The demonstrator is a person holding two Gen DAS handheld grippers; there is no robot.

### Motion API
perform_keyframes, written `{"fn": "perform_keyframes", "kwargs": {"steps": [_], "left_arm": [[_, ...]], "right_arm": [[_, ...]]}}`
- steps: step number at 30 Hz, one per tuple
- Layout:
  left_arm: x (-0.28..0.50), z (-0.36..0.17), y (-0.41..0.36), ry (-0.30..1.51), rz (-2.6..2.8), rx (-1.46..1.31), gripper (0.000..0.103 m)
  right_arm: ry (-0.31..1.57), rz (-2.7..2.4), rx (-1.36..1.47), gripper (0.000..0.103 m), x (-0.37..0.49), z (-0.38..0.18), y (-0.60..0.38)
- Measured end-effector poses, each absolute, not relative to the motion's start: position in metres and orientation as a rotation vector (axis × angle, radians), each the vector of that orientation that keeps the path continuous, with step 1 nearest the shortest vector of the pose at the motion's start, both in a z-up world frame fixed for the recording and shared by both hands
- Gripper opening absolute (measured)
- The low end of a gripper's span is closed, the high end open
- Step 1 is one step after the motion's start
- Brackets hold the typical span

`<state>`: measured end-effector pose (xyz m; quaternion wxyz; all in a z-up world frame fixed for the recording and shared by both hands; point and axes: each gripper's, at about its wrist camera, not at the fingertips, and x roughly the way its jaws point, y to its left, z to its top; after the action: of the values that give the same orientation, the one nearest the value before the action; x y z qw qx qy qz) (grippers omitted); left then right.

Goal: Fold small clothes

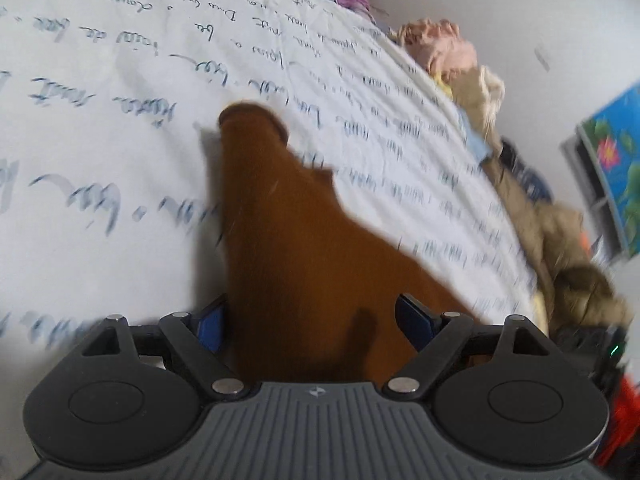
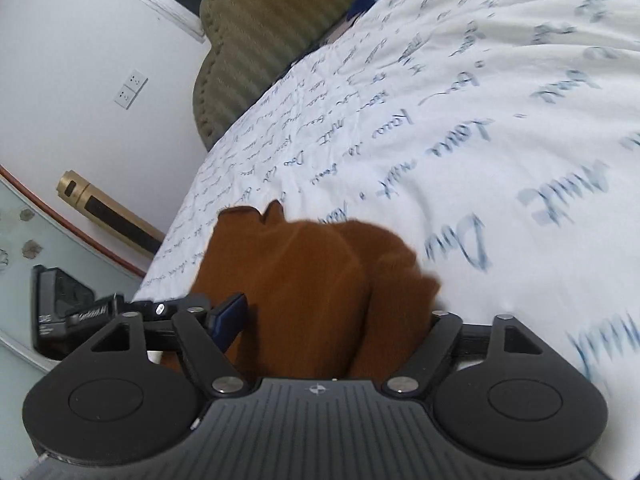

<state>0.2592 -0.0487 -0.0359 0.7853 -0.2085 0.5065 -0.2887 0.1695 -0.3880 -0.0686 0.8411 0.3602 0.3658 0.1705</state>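
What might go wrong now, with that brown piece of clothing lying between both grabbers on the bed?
1. The brown garment lies bunched between the wide-open left gripper, so closing may pinch several layers at once.
2. In the right wrist view it sits at the bedsheet's edge and could slip off.
3. The right gripper shows only one blue pad, the other hidden by cloth, so it may grab unevenly.

Brown garment [image 2: 304,280] bunched between spread right gripper [image 2: 320,316] fingers, on script-printed white sheet [image 2: 460,120], olive headboard [image 2: 256,40] behind

Black left tool [image 1: 316,316] and right tool [image 2: 332,312]: ribbed grey housing, round hubs, silver pivot pins, blue pads.
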Motion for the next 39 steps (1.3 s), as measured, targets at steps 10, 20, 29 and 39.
{"fn": "perform_keyframes", "kwargs": {"steps": [10, 20, 29, 39], "left_arm": [[0.299, -0.038, -0.076, 0.996, -0.608, -0.326, 0.011], [0.299, 0.002, -0.117, 0.785, -0.552, -0.048, 0.013], [0.242, 0.006, -0.11, 0.727, -0.387, 0.127, 0.075], [0.121, 0.004, -0.08, 0.649, -0.404, 0.237, 0.079]], "right_arm": [[0.776, 0.392, 0.532, 0.029, 0.186, -0.056, -0.358], [0.676, 0.284, 0.342, 0.029, 0.199, -0.019, -0.357], [0.676, 0.044, 0.452, 0.069, 0.168, -0.036, -0.387], [0.634, 0.032, 0.152, 0.085, 0.071, -0.024, -0.335]]}}
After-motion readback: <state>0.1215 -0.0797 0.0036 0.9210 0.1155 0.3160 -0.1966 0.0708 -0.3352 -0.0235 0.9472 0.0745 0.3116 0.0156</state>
